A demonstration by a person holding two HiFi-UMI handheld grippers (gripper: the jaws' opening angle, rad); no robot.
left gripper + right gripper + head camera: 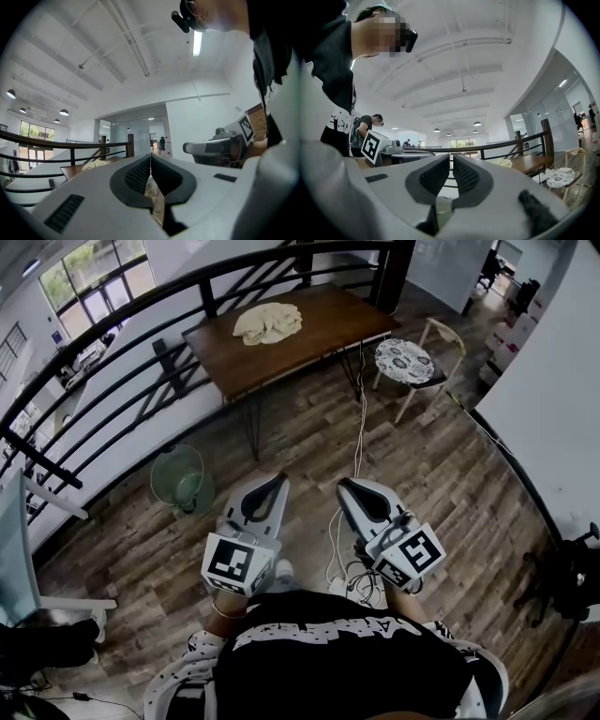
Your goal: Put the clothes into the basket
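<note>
The wooden floor (450, 484) fills most of the head view, with a dark curved railing (141, 315) sweeping from nine o'clock up to twelve. Straight ahead at twelve o'clock stands the brown table (319, 338). A chair (412, 362) with a patterned seat stands just beside it at one o'clock. What looks like the green basket (178, 479) sits on the floor at ten o'clock, well apart from the table. The clothes (268, 322) lie as one cream heap on the tabletop, toward its far left edge. The left gripper (278, 480) and right gripper (344, 486) are held level side by side in front of the person, both pointing toward the table. Both are closed and empty: the left pads meet, while the right pads show only a thin slit between them. This appears to be the approach step — nothing is grasped yet. The next move likely calls for closing on the table, opening the jaws, and pinching the heap — then carrying it toward ten o'clock.
</note>
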